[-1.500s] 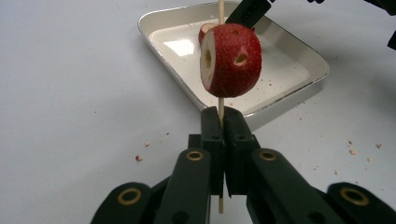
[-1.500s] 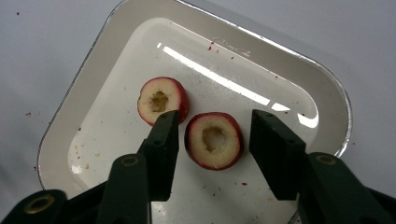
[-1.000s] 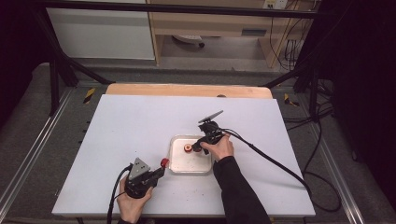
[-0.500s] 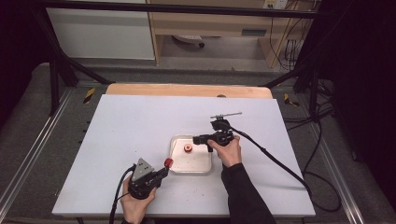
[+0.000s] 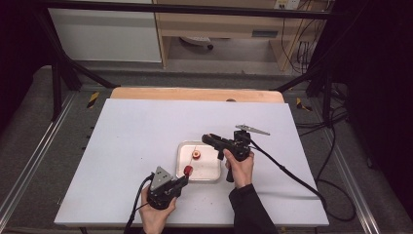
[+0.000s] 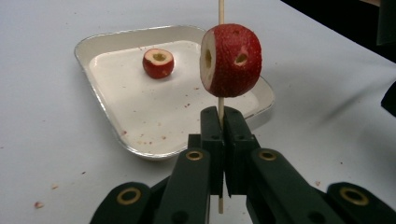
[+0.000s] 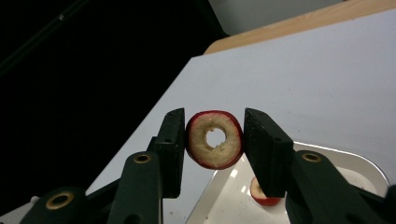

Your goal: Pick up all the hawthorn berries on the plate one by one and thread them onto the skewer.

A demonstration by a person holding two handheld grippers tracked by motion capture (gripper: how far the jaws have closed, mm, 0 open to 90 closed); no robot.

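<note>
The left gripper clamps a thin wooden skewer threaded through a red cored fruit. The right gripper pinches a red-skinned, pale-fleshed fruit ring.

Wide bare table surrounds the tray; one fruit piece sits inside, apparently alone.

Even overhead light falls on the white desk, which looks bright and nearly shadowless, while the surroundings sink into darkness. The high view is soft and slightly grainy. In both gripper views the near black jaws blur; the tray rim carries mild glare.
</note>
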